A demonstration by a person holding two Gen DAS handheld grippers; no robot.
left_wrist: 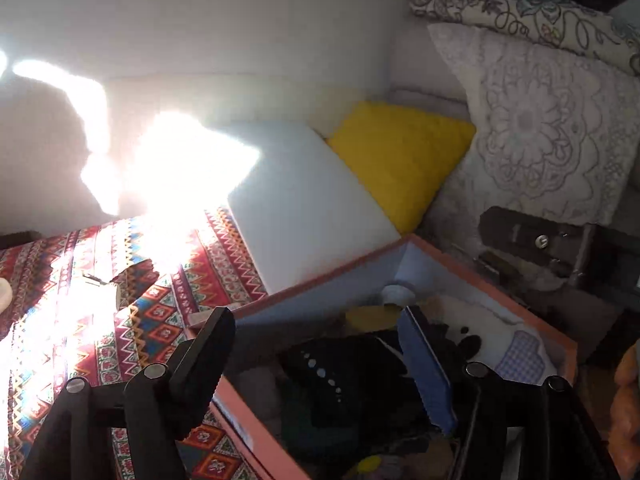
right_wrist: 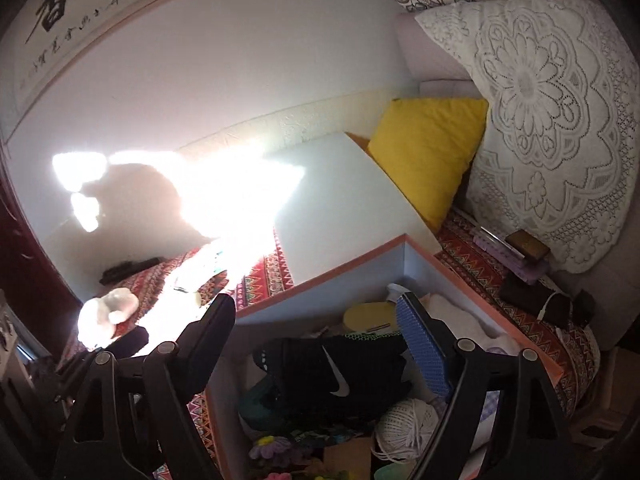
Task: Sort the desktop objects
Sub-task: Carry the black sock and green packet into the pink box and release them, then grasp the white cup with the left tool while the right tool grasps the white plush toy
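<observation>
Left fingers [left_wrist: 426, 364]: spread wide over the box, nothing between them.
Right fingers [right_wrist: 420, 350]: spread wide, nothing pinched.
Box [right_wrist: 320, 294]: orange-rimmed, open, lower middle of both frames, on the patterned cloth [right_wrist: 264, 276].
Contents: black sock [right_wrist: 332, 372] with white swoosh in the middle, ball of white string [right_wrist: 404, 426] lower right, yellow round thing [right_wrist: 368, 316] toward the far corner.
Surface: plush toy [right_wrist: 106, 314] at left, in sunlight.
Background: yellow cushion [right_wrist: 428, 160], lace pillow [right_wrist: 552, 120] at right.
</observation>
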